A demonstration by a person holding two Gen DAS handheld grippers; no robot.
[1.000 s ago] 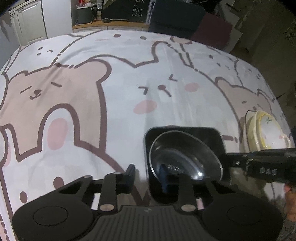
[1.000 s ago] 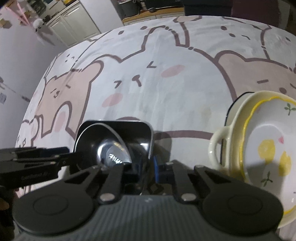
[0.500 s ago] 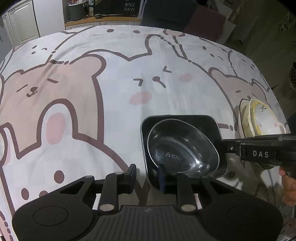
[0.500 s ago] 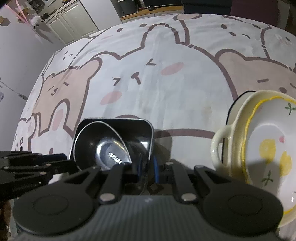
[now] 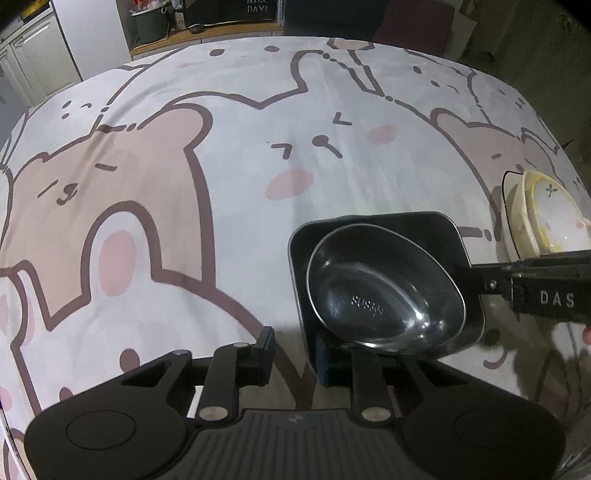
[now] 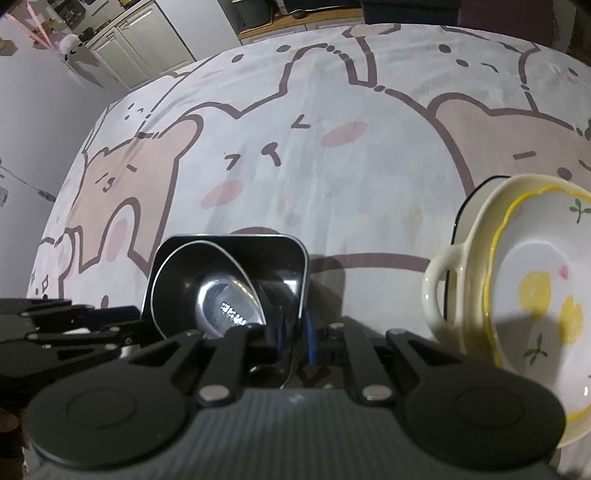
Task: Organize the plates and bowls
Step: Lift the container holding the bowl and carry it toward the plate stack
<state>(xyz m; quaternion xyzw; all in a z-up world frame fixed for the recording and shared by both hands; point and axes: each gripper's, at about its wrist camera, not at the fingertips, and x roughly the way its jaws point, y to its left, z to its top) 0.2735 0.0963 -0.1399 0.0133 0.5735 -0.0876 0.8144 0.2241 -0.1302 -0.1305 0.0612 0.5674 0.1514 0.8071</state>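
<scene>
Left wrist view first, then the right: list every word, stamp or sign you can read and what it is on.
"DAS": on the right claw, seen from the left wrist.
"...ICE DAY!": dark sign behind the table, top cut off.
Stamp in the steel bowl: embossed, characters too blurred to read in either view.
Right wrist view: nothing else legible.

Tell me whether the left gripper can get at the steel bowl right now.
Probably yes: the left gripper is open at the near corner of the black dish, the steel bowl lies uncovered just ahead, and the right gripper grips only the dish's opposite wall.
</scene>
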